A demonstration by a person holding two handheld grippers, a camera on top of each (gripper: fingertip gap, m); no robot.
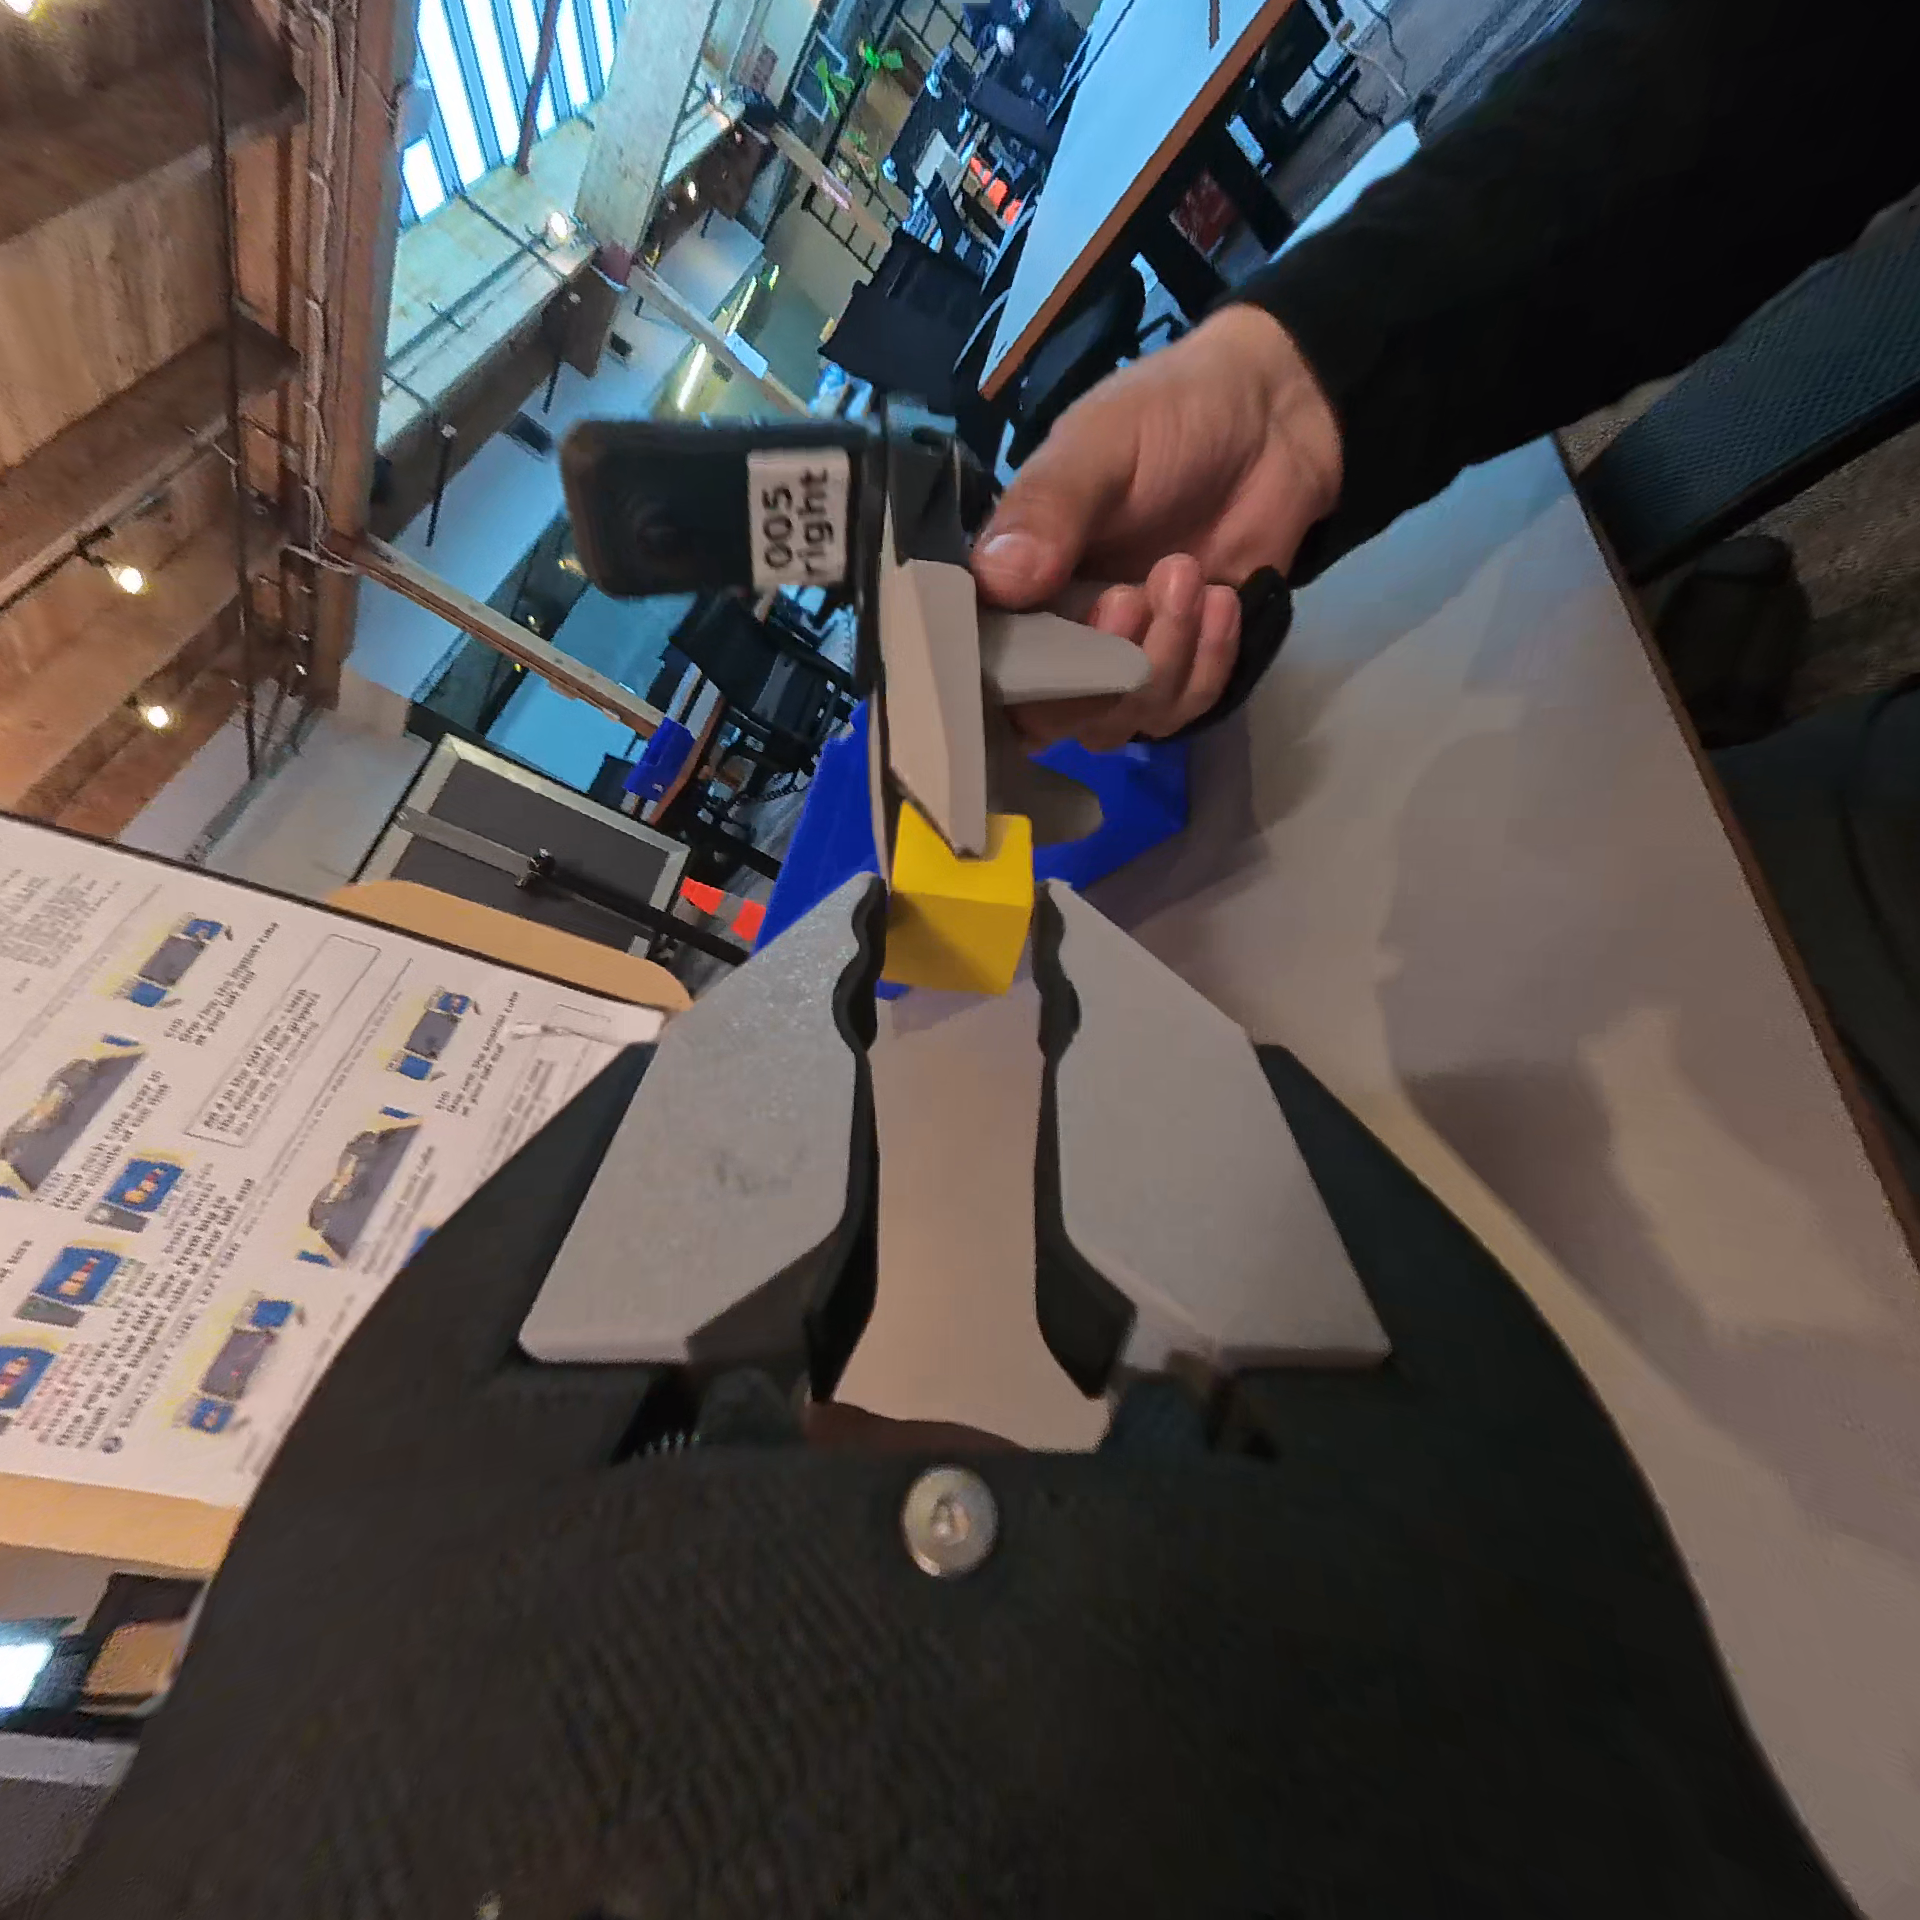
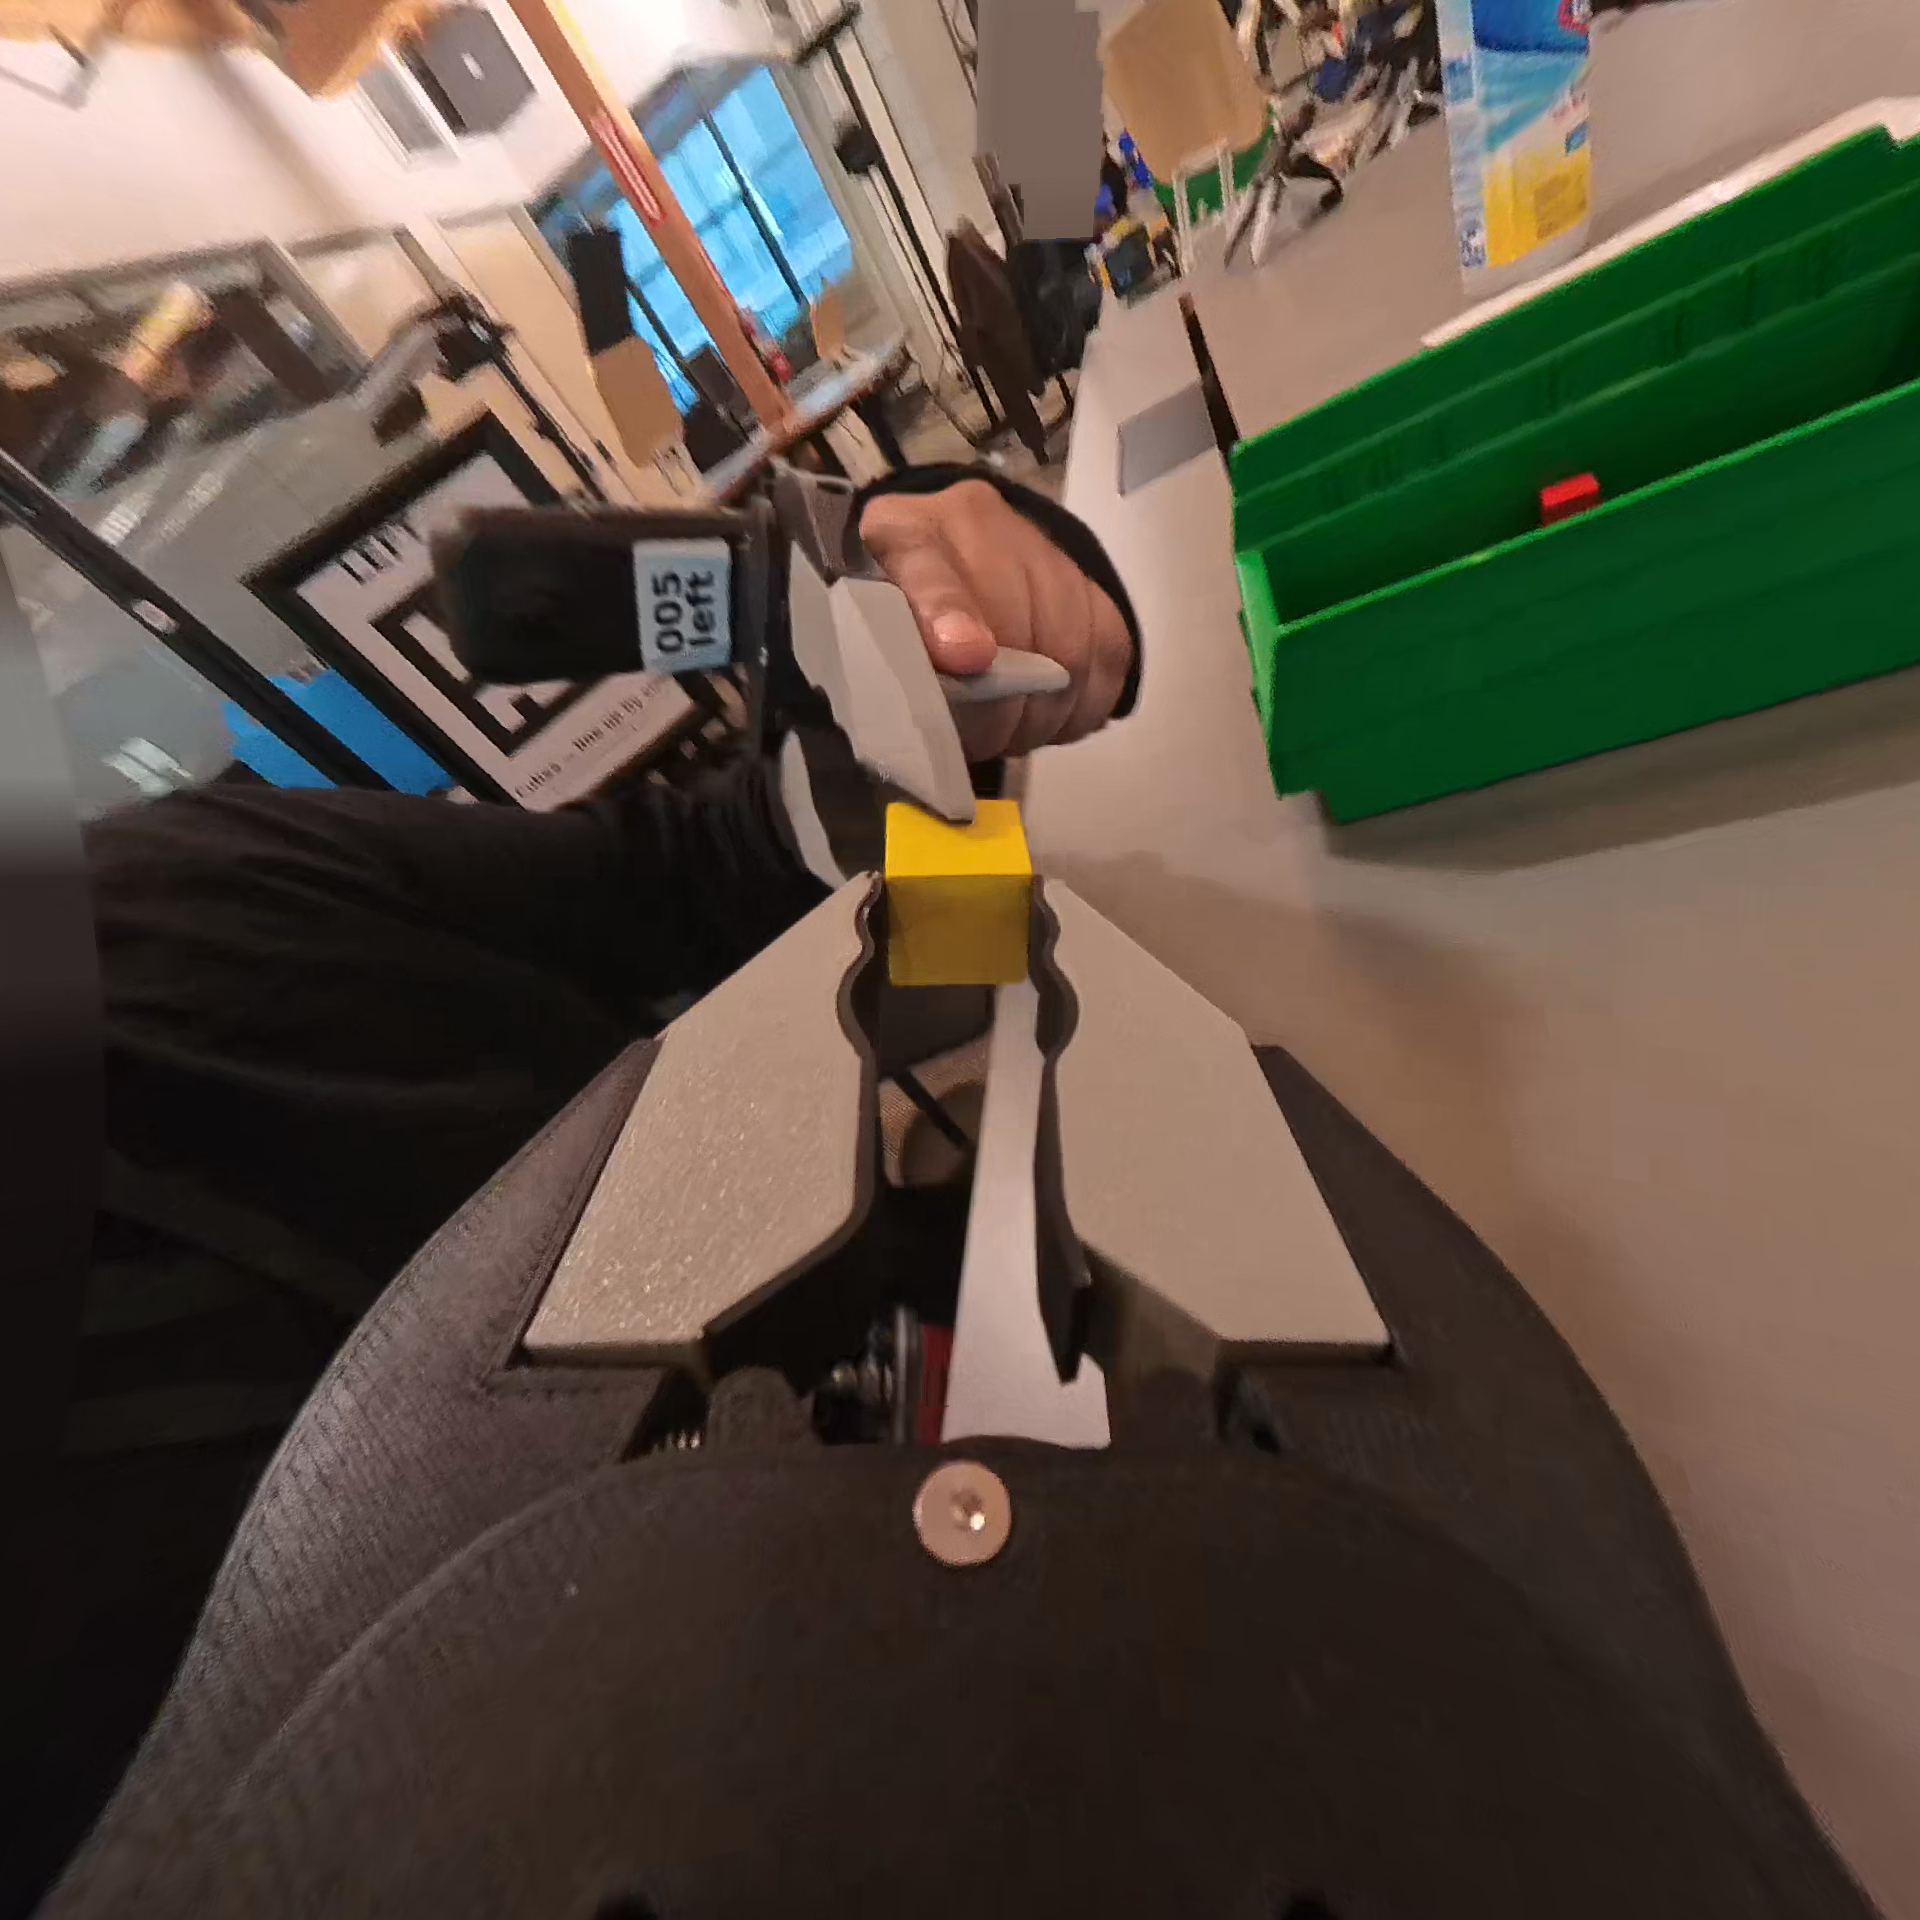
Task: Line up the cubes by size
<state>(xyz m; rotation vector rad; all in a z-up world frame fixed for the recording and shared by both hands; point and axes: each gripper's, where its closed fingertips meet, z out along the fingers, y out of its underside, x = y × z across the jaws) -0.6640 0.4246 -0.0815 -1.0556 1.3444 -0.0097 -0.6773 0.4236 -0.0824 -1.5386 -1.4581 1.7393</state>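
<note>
A yellow cube (image 1: 961,920) sits between the fingertips of my left gripper (image 1: 961,904), whose fingers (image 1: 727,1143) press both of its sides. My right gripper (image 1: 930,852) comes from the opposite side, held by a hand, with its tips on the same cube. In the right wrist view the yellow cube (image 2: 956,909) is clamped between the tips of my right gripper (image 2: 958,904). My left gripper (image 2: 899,842) reaches in from the far side, one fingertip (image 2: 951,800) on the cube's top face. The cube is held above the grey table (image 1: 1455,935).
A blue plastic object (image 1: 1122,800) lies on the table behind the cube. An instruction sheet on a board (image 1: 260,1122) stands at the left. Green bins (image 2: 1558,644) stand on the table at the right, one with a small red cube (image 2: 1569,497) inside. The table edge (image 1: 1704,727) runs at the right.
</note>
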